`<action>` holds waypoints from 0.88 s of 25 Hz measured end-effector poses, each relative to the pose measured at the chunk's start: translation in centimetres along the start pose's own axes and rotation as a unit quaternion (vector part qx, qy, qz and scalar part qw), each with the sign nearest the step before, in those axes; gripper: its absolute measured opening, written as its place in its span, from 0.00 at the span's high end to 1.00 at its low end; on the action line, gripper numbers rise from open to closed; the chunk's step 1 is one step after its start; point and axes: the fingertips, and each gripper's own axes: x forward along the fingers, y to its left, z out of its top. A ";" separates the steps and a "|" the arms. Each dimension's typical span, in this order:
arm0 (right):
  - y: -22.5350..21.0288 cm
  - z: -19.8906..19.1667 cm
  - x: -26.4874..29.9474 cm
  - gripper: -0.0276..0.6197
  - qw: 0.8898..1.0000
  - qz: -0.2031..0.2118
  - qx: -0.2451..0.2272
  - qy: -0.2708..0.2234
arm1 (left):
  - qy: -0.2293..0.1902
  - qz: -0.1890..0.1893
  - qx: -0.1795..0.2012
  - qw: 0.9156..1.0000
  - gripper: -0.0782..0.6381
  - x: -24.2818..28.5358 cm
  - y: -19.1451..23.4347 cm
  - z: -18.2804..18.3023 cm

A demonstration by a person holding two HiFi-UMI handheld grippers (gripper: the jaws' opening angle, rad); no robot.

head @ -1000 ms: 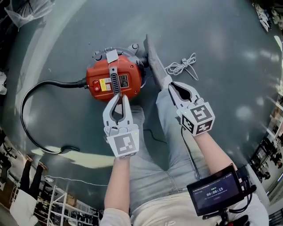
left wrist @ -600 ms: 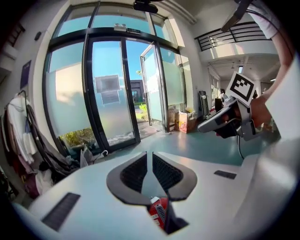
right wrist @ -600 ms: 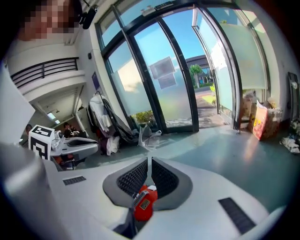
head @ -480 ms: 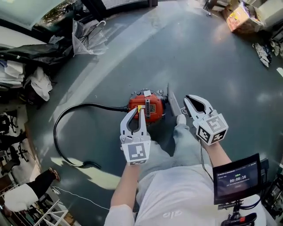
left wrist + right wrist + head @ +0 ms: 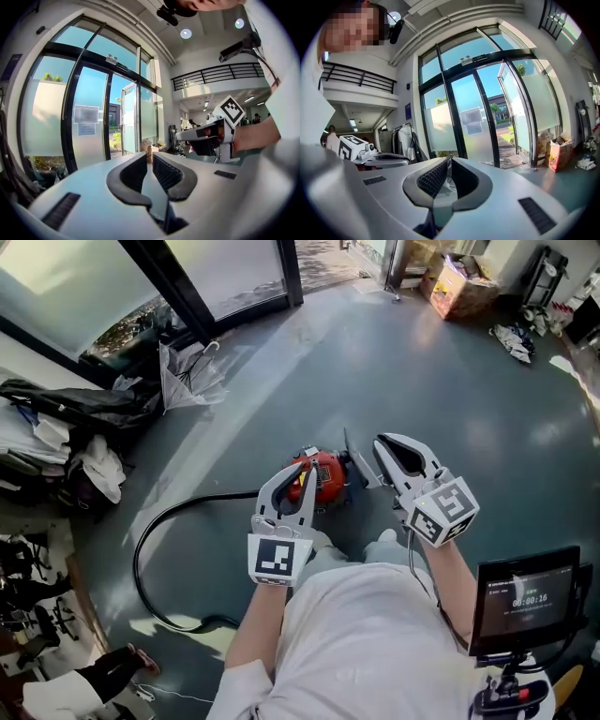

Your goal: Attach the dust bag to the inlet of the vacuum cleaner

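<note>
your left claw (image 5: 150, 159) and right claw (image 5: 449, 164) are all but closed on nothing, held level, likely because you stand clear. the dust bag (image 5: 359, 460) lies against the vacuum (image 5: 319, 479) on the floor (image 5: 450, 381).

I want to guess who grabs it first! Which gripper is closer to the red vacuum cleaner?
Left, probably. The left gripper is held up directly above the red vacuum cleaner on the floor; the right gripper is up too, but off to its right side.
</note>
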 end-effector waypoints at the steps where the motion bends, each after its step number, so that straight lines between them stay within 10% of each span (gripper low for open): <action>1: 0.8 0.3 -1.1 0.91 1.000 0.006 -0.003 -0.003 | 0.000 -0.006 0.002 1.000 0.84 -0.6 -0.8 0.3; 22: 2.9 -2.2 -21.7 0.91 0.999 0.024 -0.016 -0.029 | -0.014 0.010 -0.012 1.000 0.84 -8.7 -18.2 1.2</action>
